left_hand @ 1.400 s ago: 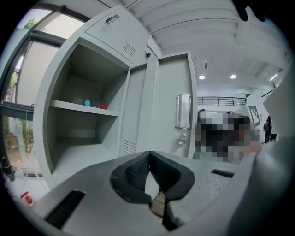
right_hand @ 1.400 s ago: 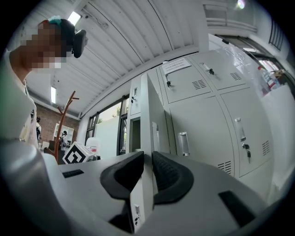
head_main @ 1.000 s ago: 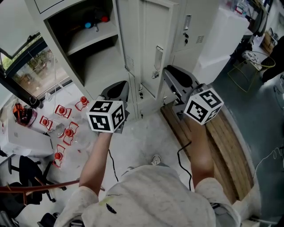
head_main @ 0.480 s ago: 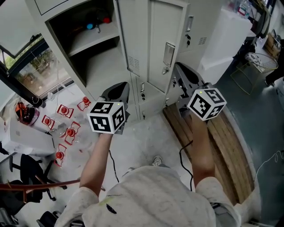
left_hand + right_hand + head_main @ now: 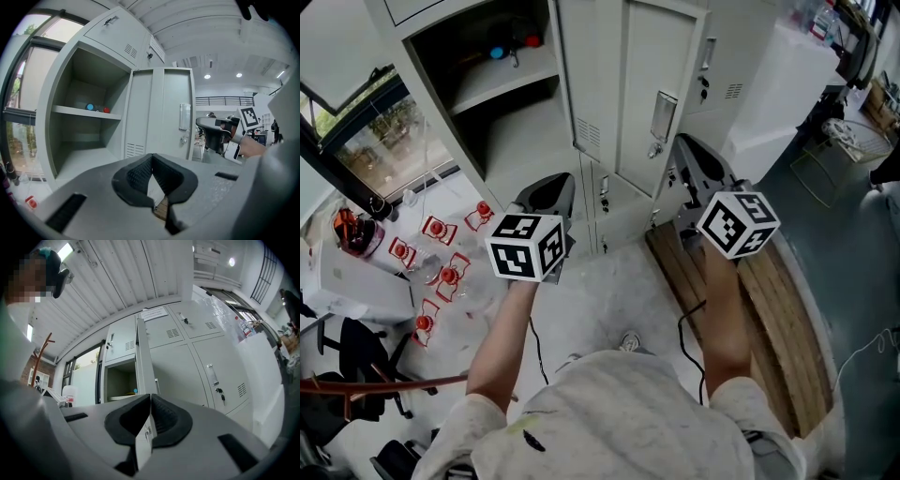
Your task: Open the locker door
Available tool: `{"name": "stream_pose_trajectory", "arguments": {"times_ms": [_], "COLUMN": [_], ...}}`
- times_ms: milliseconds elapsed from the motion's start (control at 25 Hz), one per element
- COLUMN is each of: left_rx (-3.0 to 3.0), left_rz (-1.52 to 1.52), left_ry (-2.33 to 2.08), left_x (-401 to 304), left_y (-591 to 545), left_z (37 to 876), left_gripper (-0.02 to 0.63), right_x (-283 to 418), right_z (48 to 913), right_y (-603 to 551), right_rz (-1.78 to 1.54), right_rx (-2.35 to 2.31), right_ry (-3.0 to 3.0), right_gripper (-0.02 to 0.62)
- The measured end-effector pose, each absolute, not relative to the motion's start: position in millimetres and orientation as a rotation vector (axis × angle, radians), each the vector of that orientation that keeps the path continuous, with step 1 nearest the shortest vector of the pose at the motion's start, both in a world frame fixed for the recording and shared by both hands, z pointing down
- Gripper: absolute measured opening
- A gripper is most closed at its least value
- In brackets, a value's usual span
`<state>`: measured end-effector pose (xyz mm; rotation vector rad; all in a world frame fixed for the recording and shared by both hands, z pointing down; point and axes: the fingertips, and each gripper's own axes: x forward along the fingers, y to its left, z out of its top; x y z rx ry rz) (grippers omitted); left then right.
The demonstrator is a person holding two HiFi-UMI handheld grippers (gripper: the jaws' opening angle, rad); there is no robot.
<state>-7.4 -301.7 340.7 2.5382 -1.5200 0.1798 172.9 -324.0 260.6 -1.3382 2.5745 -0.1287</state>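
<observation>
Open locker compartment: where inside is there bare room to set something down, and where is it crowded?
The compartment floor below the shelf is bare, bordered by the side walls and the open door. The shelf's front strip is free too; a blue item and a red item sit at its back.

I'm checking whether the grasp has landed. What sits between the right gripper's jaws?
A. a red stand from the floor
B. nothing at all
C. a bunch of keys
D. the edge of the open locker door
D: in the right gripper view, the right gripper has its jaws, which have just been closing, pressed on the locker door, seen edge-on running down between them.
</observation>
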Motion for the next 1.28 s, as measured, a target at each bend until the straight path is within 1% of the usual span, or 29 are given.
{"name": "stream_pose_trajectory", "arguments": {"times_ms": [280, 840, 1280], "left_rx": [2.526, 2.487, 2.476], "left_rz": [0.186, 0.201, 0.197], "left_ry": [-1.537, -1.574, -1.591], "left_x": [-12.8, -30.0, -36.8], "left_y": [-299.3, -293.0, -289.6], "left_z": [341.8, 348.5, 347.8], "left_gripper": [0.006, 0.006, 0.006], "right_x": [166.9, 142.2, 136.8], "right_z": [261.0, 261.2, 256.8], "right_y": [-315.6, -293.5, -290.2], "right_rz": [-0.119, -0.048, -0.003], "right_rx": [-1.397, -1.383, -1.385], "right_ry": [2.557, 2.562, 2.583], "right_gripper": [0.011, 0.011, 0.011]}}
